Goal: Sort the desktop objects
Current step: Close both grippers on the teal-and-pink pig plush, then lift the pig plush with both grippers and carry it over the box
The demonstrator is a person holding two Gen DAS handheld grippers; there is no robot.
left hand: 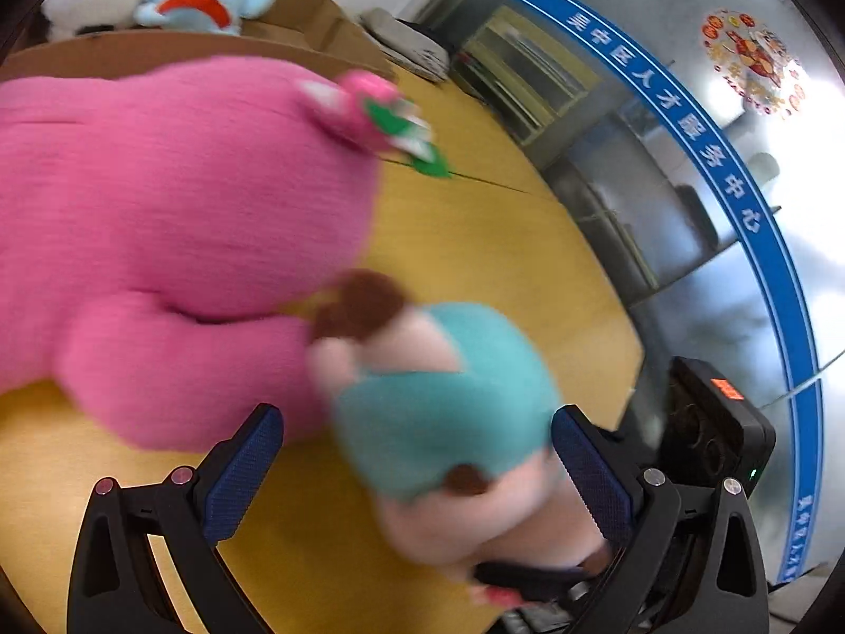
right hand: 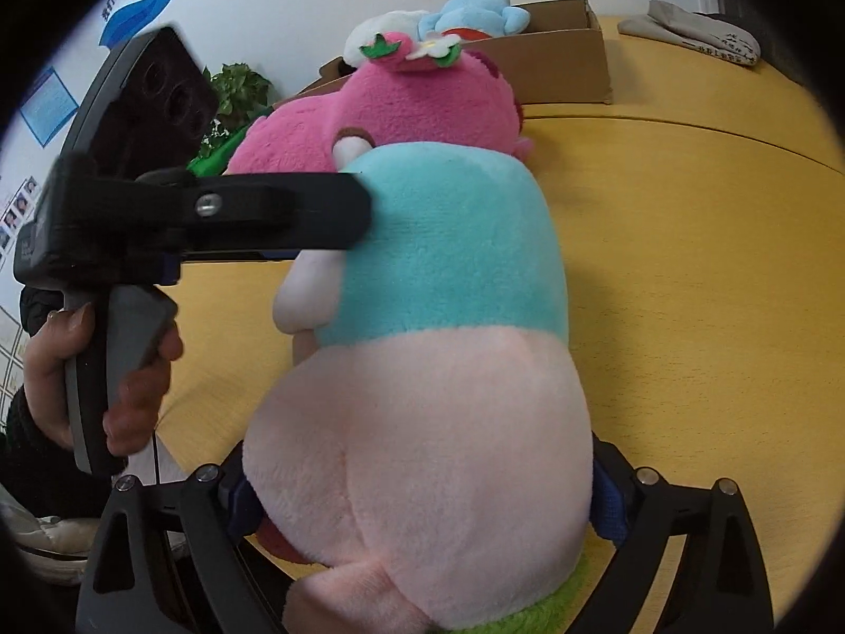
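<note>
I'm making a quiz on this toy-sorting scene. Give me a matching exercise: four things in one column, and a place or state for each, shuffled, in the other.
Things:
1. pink-and-teal plush
2. magenta plush
3. blue plush
4. grey folded cloth

Places or states:
A. on top of the cardboard box
B. on the table's far corner
C. between the right gripper's fingers
D. lying on the table just behind the pink-and-teal plush

Pairs: 1-C, 2-D, 3-A, 4-B
</note>
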